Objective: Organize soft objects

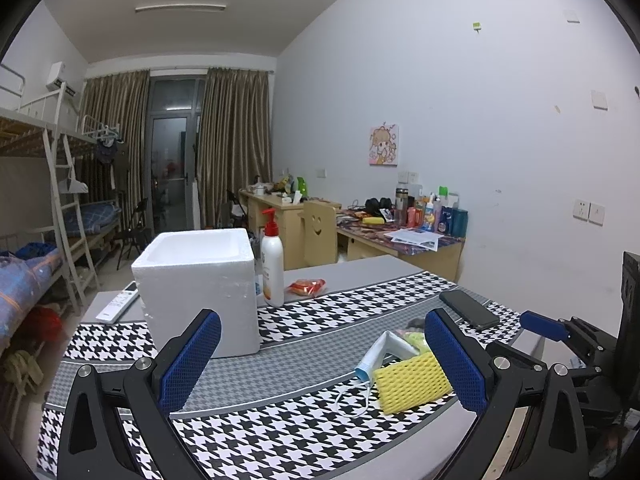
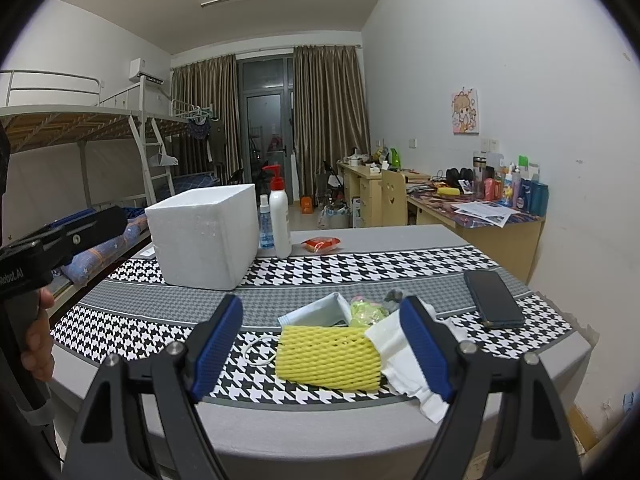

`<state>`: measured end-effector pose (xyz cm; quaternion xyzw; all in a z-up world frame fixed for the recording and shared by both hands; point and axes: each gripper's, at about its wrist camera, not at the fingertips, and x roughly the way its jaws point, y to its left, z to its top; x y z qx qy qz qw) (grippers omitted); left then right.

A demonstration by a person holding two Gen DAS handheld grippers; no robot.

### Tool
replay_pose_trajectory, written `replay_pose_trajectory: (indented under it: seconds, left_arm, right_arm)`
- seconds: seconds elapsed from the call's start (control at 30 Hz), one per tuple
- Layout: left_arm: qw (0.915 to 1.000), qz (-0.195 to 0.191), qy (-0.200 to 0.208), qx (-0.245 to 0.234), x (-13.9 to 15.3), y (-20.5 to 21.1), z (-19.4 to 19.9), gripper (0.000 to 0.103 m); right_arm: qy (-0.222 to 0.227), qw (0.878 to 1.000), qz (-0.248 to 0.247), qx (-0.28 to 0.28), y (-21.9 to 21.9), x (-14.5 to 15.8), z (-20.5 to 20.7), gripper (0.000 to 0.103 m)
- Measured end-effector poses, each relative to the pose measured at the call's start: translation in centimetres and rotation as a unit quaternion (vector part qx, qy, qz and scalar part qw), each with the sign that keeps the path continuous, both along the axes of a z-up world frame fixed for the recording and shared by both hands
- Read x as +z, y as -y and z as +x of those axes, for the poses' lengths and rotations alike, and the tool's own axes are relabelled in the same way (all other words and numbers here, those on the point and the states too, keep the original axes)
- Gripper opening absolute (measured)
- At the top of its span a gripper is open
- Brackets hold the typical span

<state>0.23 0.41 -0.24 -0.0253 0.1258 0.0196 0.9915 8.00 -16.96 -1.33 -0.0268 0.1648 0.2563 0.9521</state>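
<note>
A yellow foam net sleeve (image 2: 328, 358) lies on the houndstooth table cloth (image 2: 360, 272), with a blue face mask (image 2: 316, 310), a white tissue (image 2: 404, 356) and a small green-and-grey soft item (image 2: 368, 310) around it. A white foam box (image 2: 204, 236) stands open-topped behind them. My right gripper (image 2: 320, 344) is open and empty, just in front of the yellow sleeve. My left gripper (image 1: 320, 360) is open and empty, with the foam box (image 1: 196, 292) ahead on its left and the yellow sleeve (image 1: 412, 384) and mask (image 1: 380, 354) by its right finger.
A black phone (image 2: 494, 298) lies right of the soft pile. A white pump bottle (image 2: 280, 216), a small spray bottle (image 2: 265, 224) and a red snack packet (image 2: 320, 245) stand behind the box. A remote (image 1: 118, 302) lies left of the box. Desks and bunk beds stand beyond.
</note>
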Motion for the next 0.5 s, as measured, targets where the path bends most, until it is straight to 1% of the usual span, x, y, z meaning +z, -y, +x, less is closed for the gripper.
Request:
replay_pose_trajectory:
  seconds: [0.37,0.5]
  left_arm:
    - [1.0,-0.003,-0.007,0.0,-0.32,0.01,0.32,0.102]
    - [1.0,-0.005,-0.003,-0.006,-0.22,0.04,0.26,0.102]
  right_arm:
    - [0.001,1.0,-0.001,0.003,-0.16,0.12,-0.11,0.084]
    - [0.001,1.0,-0.001,0.003,-0.24,0.11,-0.14,0.084]
